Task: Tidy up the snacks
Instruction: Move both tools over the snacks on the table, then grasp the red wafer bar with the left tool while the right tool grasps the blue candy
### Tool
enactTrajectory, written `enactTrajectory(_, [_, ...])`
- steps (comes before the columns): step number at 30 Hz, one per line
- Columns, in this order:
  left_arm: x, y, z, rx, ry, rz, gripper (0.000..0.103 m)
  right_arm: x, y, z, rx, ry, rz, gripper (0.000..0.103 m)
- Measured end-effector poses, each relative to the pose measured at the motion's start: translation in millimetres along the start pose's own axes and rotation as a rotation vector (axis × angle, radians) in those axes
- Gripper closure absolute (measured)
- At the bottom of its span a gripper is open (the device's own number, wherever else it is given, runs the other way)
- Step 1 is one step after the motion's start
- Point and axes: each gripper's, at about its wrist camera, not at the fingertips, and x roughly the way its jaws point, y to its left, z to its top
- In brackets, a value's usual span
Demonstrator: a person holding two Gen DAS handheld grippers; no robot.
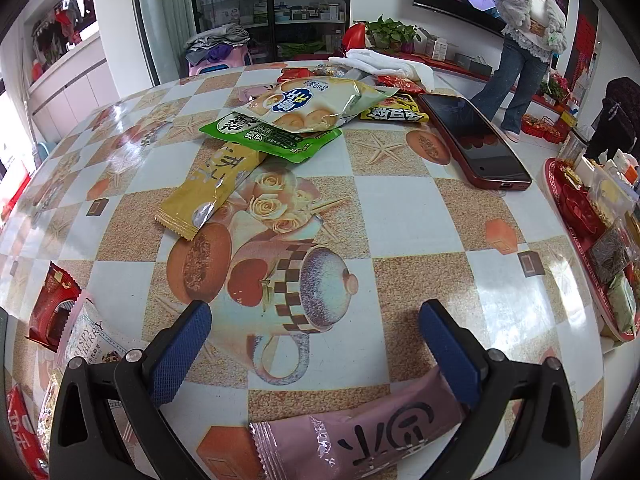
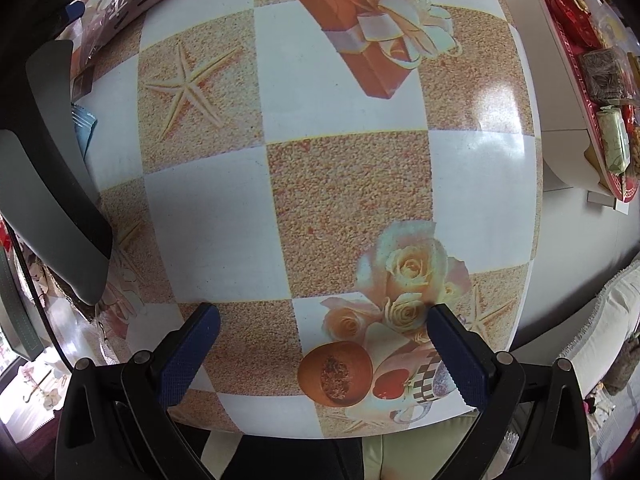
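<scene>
From the left wrist camera, the left gripper (image 1: pixel 315 322) is spread wide above the worktop (image 1: pixel 400 216), its blue pads (image 1: pixel 180 354) holding nothing. A pink snack packet (image 1: pixel 360 436) lies on the worktop low between the fingers, its right end under or against the right finger; whether it touches cannot be told. Beyond the pink snack packet lie a yellow snack bar (image 1: pixel 212 188), then a green packet (image 1: pixel 272 136) with a biscuit bag (image 1: pixel 316 106) overlapping it. A phone (image 1: pixel 476 140) lies to the right of the biscuit bag. A red tray (image 1: pixel 588 264) of snacks sits off the worktop's right edge.

From the right wrist camera, the right gripper (image 2: pixel 324 324) is likewise spread wide and empty, hovering over the worktop's (image 2: pixel 208 232) printed squares near its front edge. The pink snack packet (image 2: pixel 132 0) shows at the top left, the red tray (image 2: pixel 568 48) at the top right.
</scene>
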Motion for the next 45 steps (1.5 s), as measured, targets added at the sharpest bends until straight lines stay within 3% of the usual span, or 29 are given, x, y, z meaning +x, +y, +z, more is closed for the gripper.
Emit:
enactTrajectory(4, [0.0, -0.1, 0.0, 0.000, 0.000, 0.000, 0.000, -1.1, -0.8, -6.7, 0.026, 0.034, -0.098, 0.000])
enactTrajectory(10, [0.0, 0.1, 0.1, 0.000, 0.001, 0.000, 0.000, 1.0, 2.1, -1.6, -0.008, 0.051, 0.045, 0.000])
enactTrajectory(15, [-0.3, 0.1, 0.3, -0.021, 0.012, 0.016, 0.000, -0.1, 1.6, -8.9, -0.005, 0.023, 0.034, 0.000])
enactTrajectory(17, [2.2, 0.4, 8.1, -0.012, 0.090, 0.007, 0.000, -1.1, 1.4, -15.1, -0.004, 0.015, 0.024, 0.000])
enactTrajectory(20, [0.0, -9.4, 16.7, 0.060, 0.236, -0.068, 0.000, -2.3, 0.9, -22.9, -0.002, 0.018, 0.017, 0.000])
enactTrajectory(22, [-24.0, -12.6, 18.5, 0.089, 0.149, -0.129, 0.000, -3.9, 1.7, -25.5, 0.002, 0.027, 0.011, 0.000])
enactTrajectory(23, [-37.7, -12.3, 24.2, 0.094, 0.174, -0.165, 0.000, -5.1, 2.1, -26.3, 0.001, 0.030, 0.009, 0.000])
enactTrajectory(25, [-68.2, -10.8, 25.6, 0.111, 0.126, -0.248, 0.000, -7.4, 2.5, -25.1, 0.006, 0.026, -0.001, 0.000])
enactTrajectory(28, [-107.9, 6.6, 33.9, 0.098, 0.196, -0.350, 0.000, -11.9, 4.2, -25.6, 0.010, 0.011, -0.019, 0.000])
enactTrajectory(32, [-145.7, 32.9, 12.9, 0.155, 0.233, -0.348, 0.000, -14.2, 3.4, -30.9, 0.016, -0.016, -0.027, 0.000])
enactTrajectory(35, [-165.9, 65.6, -1.6, 0.214, 0.274, -0.259, 0.000, -15.5, 4.6, -31.7, 0.017, 0.000, -0.025, 0.000])
enactTrajectory(39, [-168.3, 146.0, -32.9, 0.083, 0.429, -0.242, 0.000, -15.6, 7.8, -24.7, 0.023, 0.090, -0.026, 0.000])
enactTrajectory(41, [-165.7, 180.5, -49.2, 0.023, 0.481, -0.186, 0.000, -21.3, 11.8, -25.7, 0.056, 0.108, -0.027, 0.000])
enactTrajectory(43, [-164.6, 207.6, -61.6, -0.011, 0.512, -0.103, 0.000, -31.9, 22.2, -30.8, 0.093, 0.102, 0.054, 0.000])
enactTrajectory(45, [-163.6, 223.9, -68.5, -0.038, 0.546, -0.067, 0.000, -39.3, 40.9, -36.9, 0.086, 0.103, 0.112, 0.000])
